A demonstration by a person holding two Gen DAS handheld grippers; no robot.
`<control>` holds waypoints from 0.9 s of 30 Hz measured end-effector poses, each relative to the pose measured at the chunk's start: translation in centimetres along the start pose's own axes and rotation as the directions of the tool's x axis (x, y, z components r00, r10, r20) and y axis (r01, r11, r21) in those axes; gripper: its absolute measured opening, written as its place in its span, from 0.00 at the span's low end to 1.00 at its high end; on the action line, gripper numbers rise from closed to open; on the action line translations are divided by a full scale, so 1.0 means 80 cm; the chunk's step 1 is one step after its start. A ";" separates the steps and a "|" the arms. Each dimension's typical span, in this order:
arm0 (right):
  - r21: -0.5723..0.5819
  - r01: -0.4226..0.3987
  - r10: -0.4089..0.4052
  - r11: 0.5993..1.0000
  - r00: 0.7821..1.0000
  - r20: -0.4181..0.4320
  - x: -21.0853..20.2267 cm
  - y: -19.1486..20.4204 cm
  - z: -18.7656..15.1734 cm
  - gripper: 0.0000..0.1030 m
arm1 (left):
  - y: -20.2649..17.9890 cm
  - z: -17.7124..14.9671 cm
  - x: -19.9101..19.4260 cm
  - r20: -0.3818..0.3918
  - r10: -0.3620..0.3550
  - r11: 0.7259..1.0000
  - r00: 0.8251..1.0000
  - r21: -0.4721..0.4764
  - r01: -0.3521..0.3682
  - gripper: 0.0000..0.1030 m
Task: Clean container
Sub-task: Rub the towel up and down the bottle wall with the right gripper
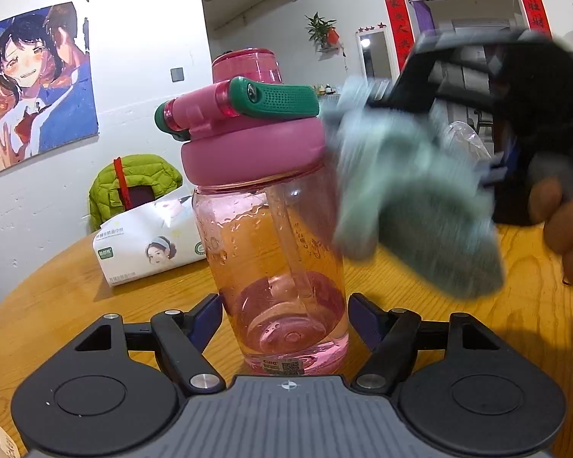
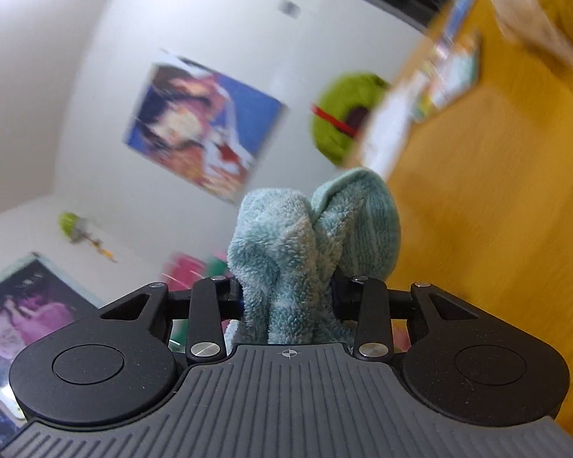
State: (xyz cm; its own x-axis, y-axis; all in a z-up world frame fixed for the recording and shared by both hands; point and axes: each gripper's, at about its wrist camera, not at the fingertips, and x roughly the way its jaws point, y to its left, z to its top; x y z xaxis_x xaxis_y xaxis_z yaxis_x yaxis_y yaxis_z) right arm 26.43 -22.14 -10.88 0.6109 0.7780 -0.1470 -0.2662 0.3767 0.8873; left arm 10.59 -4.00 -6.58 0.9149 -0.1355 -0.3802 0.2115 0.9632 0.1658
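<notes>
Mid-wipe by the look: pink bottle [image 1: 275, 236] upright on counter [image 1: 76, 290] w/ left gripper [image 1: 284, 318] clamped round its base, right gripper [image 2: 286, 297] pinching teal cloth [image 1: 412, 198] at lid's 3 o'clock; droplets on wall, so not done.

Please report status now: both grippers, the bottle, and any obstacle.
Left gripper shut on pink bottle, upright on table. Right gripper shut on cloth, at bottle's lid. No obstacle seen.

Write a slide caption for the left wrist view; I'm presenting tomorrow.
Left tool grips pink bottle on wooden table while right tool wipes with teal cloth.
</notes>
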 end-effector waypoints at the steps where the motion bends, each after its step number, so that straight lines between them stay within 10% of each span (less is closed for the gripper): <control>1: -0.003 0.021 -0.022 1.000 1.000 -0.008 0.002 -0.001 0.000 0.38 | 0.003 0.001 0.002 -0.001 0.000 1.000 1.000 0.000 0.000 0.69; 6: -0.023 0.128 -0.129 0.991 0.990 -0.049 0.012 -0.006 0.001 0.38 | 0.015 0.003 0.012 -0.003 0.001 1.000 1.000 -0.002 -0.001 0.69; 11: 0.009 -0.081 0.081 0.997 0.996 0.046 -0.010 0.002 0.008 0.38 | 0.030 0.007 0.022 -0.002 -0.002 1.000 1.000 -0.007 0.002 0.68; 17: 0.030 0.183 -0.179 0.983 0.977 -0.115 0.025 -0.016 -0.002 0.38 | 0.042 0.009 0.032 -0.002 -0.002 1.000 1.000 -0.008 0.002 0.68; 27: -0.117 0.112 -0.107 0.987 0.993 0.047 0.014 0.010 0.007 0.39 | 0.032 0.020 0.017 -0.011 0.066 0.993 0.998 -0.093 -0.067 0.79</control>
State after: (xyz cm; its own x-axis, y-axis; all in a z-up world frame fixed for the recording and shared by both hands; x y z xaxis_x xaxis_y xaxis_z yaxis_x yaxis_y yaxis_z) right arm 27.30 -21.26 -10.12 0.6700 0.7089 -0.2203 -0.2818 0.5174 0.8080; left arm 12.94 -2.13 -5.20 0.9231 -0.0690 -0.3783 0.1171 0.9875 0.1056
